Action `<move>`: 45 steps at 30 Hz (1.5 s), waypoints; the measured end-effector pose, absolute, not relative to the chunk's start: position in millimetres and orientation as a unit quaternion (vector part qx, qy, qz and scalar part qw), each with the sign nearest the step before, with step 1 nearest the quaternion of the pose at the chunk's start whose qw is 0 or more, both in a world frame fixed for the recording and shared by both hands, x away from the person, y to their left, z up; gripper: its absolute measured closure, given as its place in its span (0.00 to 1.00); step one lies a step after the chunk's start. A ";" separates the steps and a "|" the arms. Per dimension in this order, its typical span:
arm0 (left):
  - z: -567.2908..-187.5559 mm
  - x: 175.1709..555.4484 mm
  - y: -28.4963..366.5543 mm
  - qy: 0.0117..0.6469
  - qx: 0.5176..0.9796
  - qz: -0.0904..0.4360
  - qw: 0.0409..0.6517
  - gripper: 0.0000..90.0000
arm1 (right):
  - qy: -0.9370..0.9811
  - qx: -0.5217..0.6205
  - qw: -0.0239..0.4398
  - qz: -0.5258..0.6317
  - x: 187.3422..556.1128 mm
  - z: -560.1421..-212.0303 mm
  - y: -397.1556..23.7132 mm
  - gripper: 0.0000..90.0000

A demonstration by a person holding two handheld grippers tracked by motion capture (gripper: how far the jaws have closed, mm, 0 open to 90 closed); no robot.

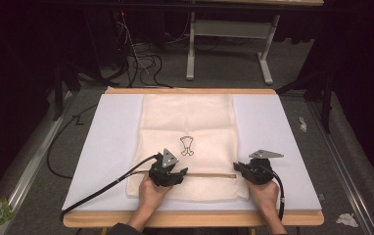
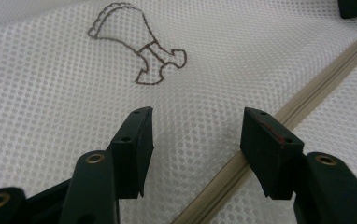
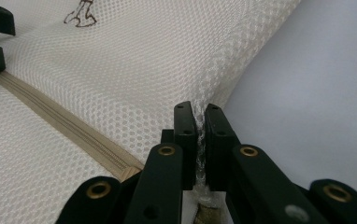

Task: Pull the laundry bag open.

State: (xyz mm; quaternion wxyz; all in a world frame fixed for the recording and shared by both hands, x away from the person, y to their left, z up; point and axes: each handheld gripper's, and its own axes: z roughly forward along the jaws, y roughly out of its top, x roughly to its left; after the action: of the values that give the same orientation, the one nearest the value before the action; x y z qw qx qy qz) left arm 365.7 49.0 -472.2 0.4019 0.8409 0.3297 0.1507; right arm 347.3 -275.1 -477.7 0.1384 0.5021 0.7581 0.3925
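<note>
Mesh laundry bag [image 1: 189,147] lies flat mid-table, its right edge pinched in the closed right gripper [image 3: 200,140] while the left gripper [image 2: 195,135] hovers open above the zipper [image 2: 260,140]; holding that edge taut should ease zipping.

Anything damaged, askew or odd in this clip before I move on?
One small thing: the left gripper has a red scuff along the top edge of one pad. Otherwise the mesh laundry bag lies flat and square on the table, its zipper straight; the right gripper pinches its edge.
</note>
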 end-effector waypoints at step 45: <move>-456.2 351.7 -33.7 0.253 0.856 0.069 0.446 0.62 | 0.752 0.474 0.140 0.436 345.9 -454.6 -276.6 0.98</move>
State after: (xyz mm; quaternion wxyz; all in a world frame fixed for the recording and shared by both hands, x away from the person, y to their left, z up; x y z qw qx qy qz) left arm 351.7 -33.7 -456.2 0.4463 0.8556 0.2527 0.0693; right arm 345.9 -276.6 -454.6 0.1405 0.4736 0.7524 0.4357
